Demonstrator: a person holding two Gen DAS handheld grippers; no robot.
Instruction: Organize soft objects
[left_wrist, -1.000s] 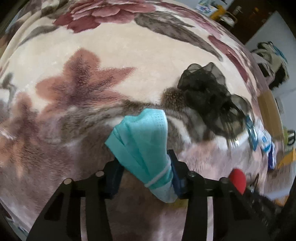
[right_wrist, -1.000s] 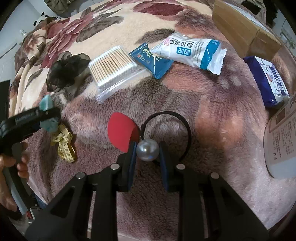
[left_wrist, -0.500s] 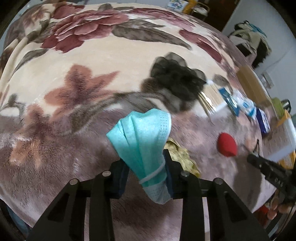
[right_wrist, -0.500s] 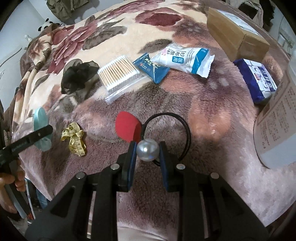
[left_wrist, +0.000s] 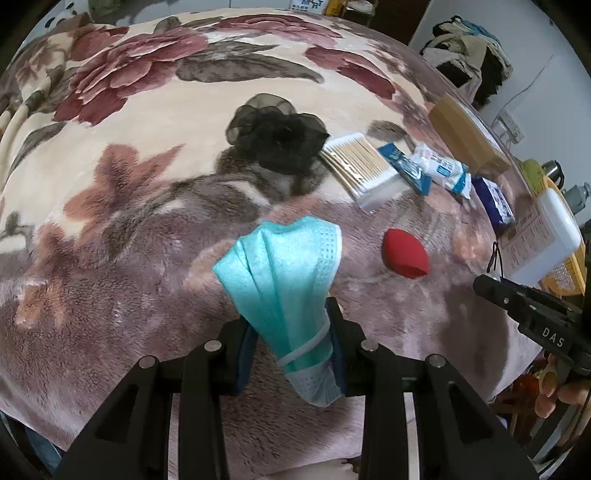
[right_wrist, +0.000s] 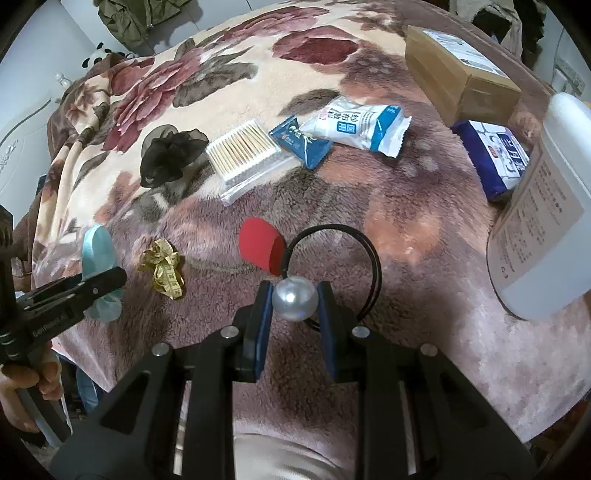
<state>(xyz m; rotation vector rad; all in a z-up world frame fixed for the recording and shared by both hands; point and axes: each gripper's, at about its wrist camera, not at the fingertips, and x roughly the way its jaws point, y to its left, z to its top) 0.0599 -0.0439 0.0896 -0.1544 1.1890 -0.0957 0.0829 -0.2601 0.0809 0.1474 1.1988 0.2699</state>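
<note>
My left gripper (left_wrist: 291, 345) is shut on a folded teal face mask (left_wrist: 284, 266), held up off the floral blanket (left_wrist: 147, 147). From the right wrist view the same mask (right_wrist: 96, 251) shows at the far left in the left gripper (right_wrist: 96, 284). My right gripper (right_wrist: 294, 301) is shut on a pearl bead (right_wrist: 294, 300) of a black hair tie (right_wrist: 369, 254). A red makeup sponge (right_wrist: 260, 245) lies just beyond it, and a crumpled yellow tape measure (right_wrist: 164, 267) to the left. A black mesh scrunchie (left_wrist: 277, 136) rests farther back.
A pack of cotton swabs (right_wrist: 245, 151), a blue sachet (right_wrist: 301, 142), a white gauze packet (right_wrist: 364, 123), a dark blue tissue pack (right_wrist: 493, 158), a cardboard box (right_wrist: 458, 70) and a big white bottle (right_wrist: 546, 229) stand along the back and right. A hand (right_wrist: 26, 380) grips the left tool.
The left gripper has risen and swung right with the mask, bringing the swabs, packets and red sponge into its view. The right gripper still holds the bead, and its view has drawn back slightly.
</note>
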